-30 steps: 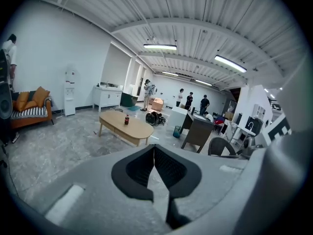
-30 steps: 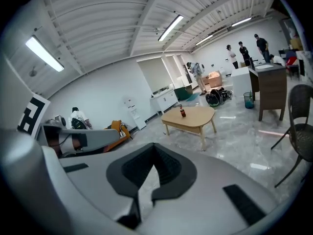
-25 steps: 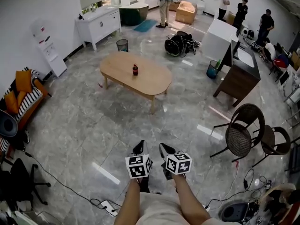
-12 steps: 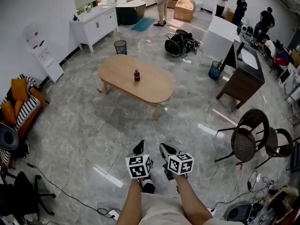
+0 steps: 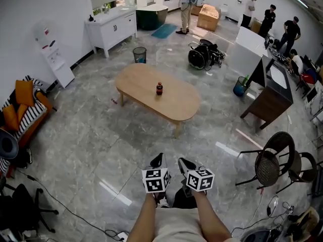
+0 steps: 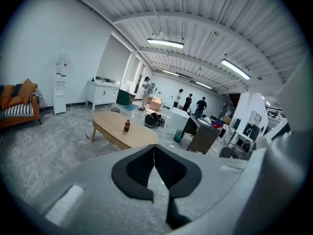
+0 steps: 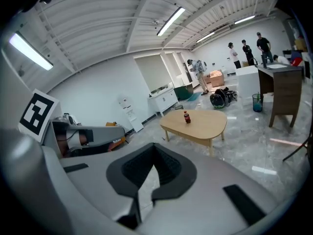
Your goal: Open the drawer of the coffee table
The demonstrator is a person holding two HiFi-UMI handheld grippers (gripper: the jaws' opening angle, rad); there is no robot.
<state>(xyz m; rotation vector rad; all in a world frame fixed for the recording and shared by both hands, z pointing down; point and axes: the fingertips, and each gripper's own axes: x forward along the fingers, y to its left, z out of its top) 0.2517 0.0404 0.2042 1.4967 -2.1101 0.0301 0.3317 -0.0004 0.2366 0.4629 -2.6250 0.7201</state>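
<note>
Fingers (image 6: 137, 168) closed, empty | left gripper (image 5: 159, 156), right gripper (image 5: 180, 160) side by side, pointing forward

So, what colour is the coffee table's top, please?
The coffee table is light tan wood; best in head view.

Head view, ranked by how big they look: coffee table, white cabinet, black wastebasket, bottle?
1. coffee table
2. white cabinet, though it stands farther away, so its true size is unsure
3. wastebasket
4. bottle
</note>
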